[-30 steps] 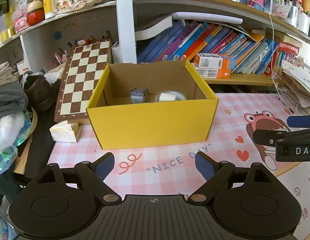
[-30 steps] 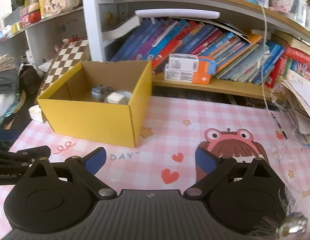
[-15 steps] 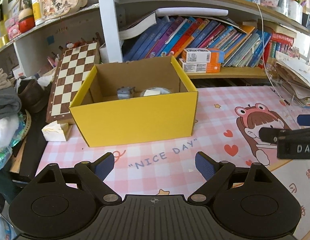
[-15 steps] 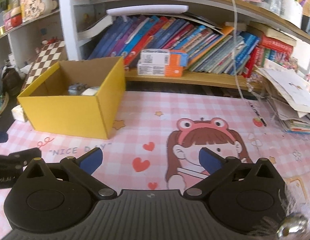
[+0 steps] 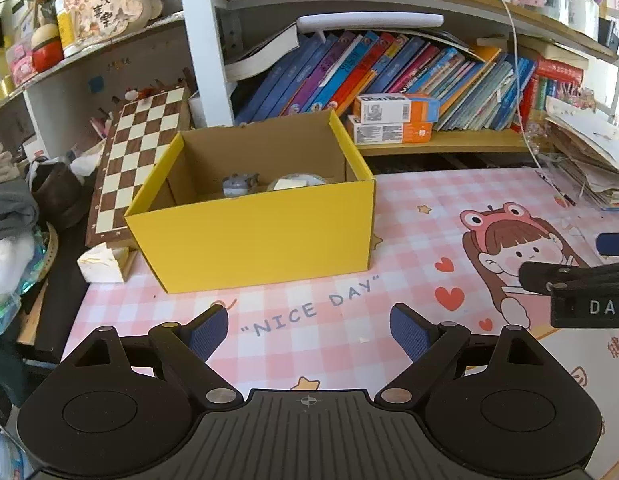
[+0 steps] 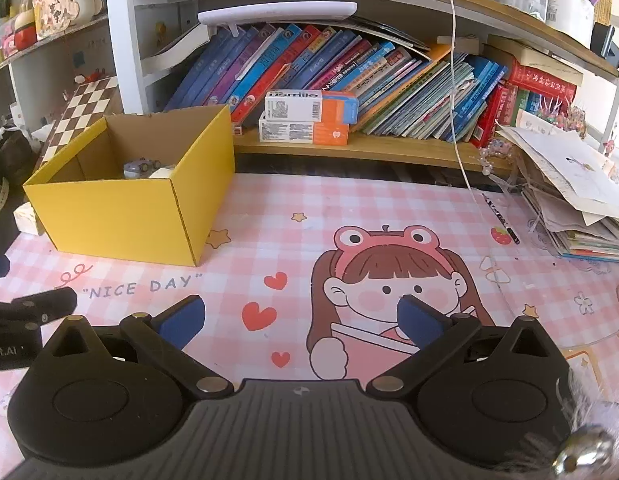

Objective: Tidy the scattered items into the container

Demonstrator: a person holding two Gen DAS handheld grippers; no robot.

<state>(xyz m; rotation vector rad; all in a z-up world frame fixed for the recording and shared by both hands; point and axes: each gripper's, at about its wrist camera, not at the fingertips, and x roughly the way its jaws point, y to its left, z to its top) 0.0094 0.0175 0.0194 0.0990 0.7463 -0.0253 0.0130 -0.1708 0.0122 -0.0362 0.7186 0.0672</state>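
A yellow cardboard box (image 5: pixel 253 236) stands open on the pink checked mat (image 5: pixel 349 320); it also shows in the right wrist view (image 6: pixel 125 216). Inside lie a small grey toy (image 5: pixel 239 184) and a round clear tub with a white piece (image 5: pixel 295 182). My left gripper (image 5: pixel 309 330) is open and empty, in front of the box over the "NICE DAY" print. My right gripper (image 6: pixel 301 322) is open and empty over the cartoon girl print, right of the box. Its fingers (image 5: pixel 569 276) show at the right edge of the left wrist view.
A chessboard (image 5: pixel 137 152) leans behind the box on the left. A bookshelf (image 6: pixel 349 80) runs along the back with two orange-white cartons (image 6: pixel 305 120). A stack of papers (image 6: pixel 569 200) lies on the right. A white wedge (image 5: pixel 103 262) lies left of the box.
Both grippers have drawn back from the box and the views have swung right. The box looks smaller and further left. Both stay open and empty.
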